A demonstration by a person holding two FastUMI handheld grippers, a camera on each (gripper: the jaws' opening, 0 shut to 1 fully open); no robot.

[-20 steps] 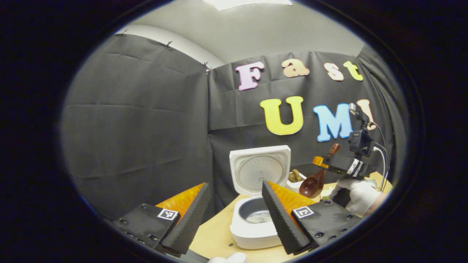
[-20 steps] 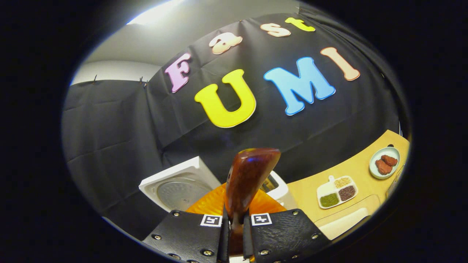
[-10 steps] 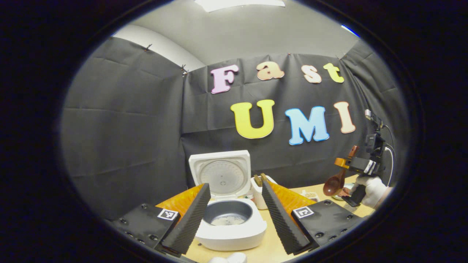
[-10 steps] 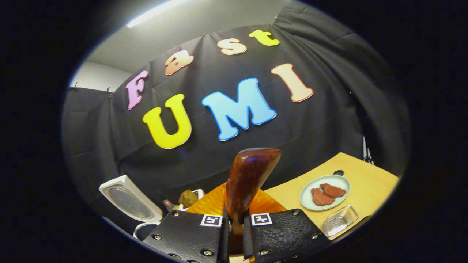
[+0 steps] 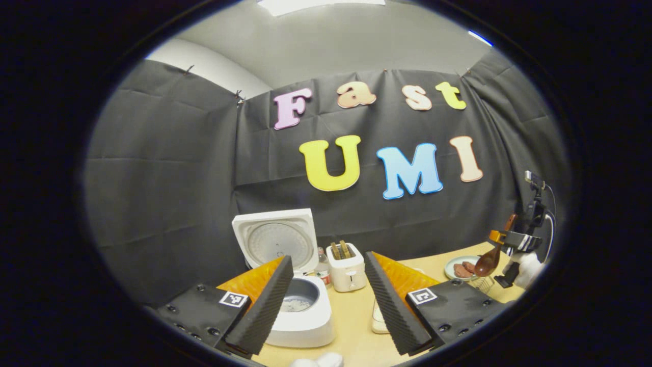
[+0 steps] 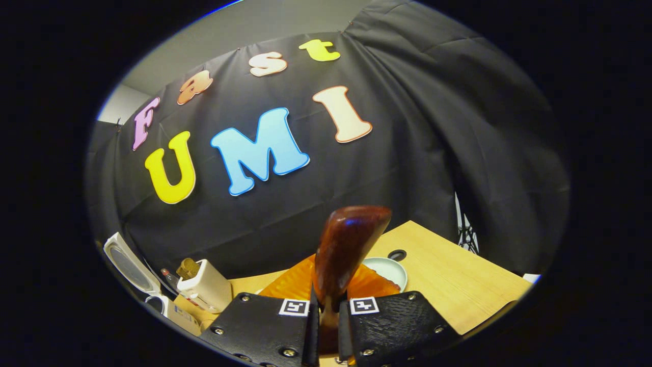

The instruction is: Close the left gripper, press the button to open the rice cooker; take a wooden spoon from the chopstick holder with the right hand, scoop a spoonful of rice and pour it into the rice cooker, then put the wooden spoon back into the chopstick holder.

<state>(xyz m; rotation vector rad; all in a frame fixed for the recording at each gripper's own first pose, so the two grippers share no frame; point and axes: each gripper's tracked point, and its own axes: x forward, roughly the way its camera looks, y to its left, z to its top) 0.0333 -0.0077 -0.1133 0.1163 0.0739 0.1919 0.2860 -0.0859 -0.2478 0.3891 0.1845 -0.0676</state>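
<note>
Wooden spoon (image 6: 346,255) clamped upright between right tool's (image 6: 328,318) fingers.

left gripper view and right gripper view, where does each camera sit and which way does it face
Left gripper view: rides the open left gripper, facing the open rice cooker and toaster; the gloved hand shows far right.
Right gripper view: rides the right gripper, shut on the wooden spoon, facing the table's right end.
Shared: cooker lid, toaster, plate.

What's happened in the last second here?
The right gripper carried the wooden spoon away from the rice cooker, toward the plate. It stays shut on the spoon; the left gripper stays open, the cooker's lid up.
</note>
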